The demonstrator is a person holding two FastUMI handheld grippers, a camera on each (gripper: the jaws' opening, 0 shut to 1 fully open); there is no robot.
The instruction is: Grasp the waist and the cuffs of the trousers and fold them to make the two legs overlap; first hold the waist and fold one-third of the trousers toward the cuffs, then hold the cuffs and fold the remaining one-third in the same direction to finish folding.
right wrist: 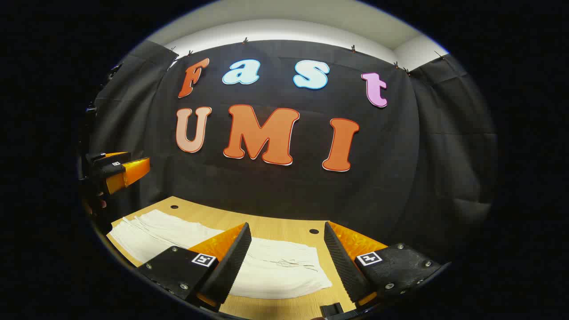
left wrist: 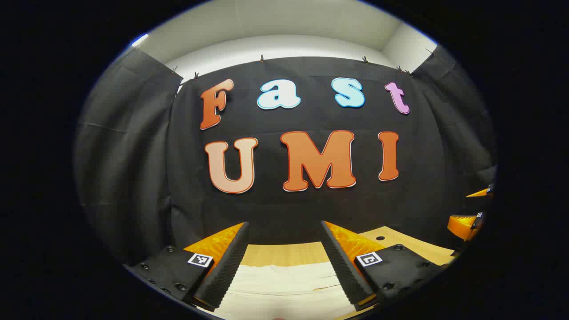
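So the whole thing sits on a light wooden table point(right wrist: 284, 224) with a plain grain and a couple of small dark round holes point(right wrist: 314, 231) near its far edge. Behind that far edge the black cloth wall point(right wrist: 386, 186) hangs in soft folds, clipped along the top, and it wraps around both sides of the booth. Above the cloth you can see a pale wall and ceiling point(left wrist: 284, 26), with a bright strip of light up in the left corner in the left gripper view.

The white trousers point(right wrist: 275, 271) are spread flat along the table, running from the left edge toward the middle. In the right gripper view one end of them lies just short of the near edge, with a thin drawstring lying on the fabric there.

The right gripper point(right wrist: 284, 262) hangs above that end with its fingers spread wide and nothing between them. The left gripper point(left wrist: 284, 262) is likewise wide open and empty, held over the pale cloth, with bare wood showing past it toward the far edge. It also turns up at the far left of the right gripper view point(right wrist: 118, 171), well above the table, with a bit of a hand point(right wrist: 95, 202) under it.
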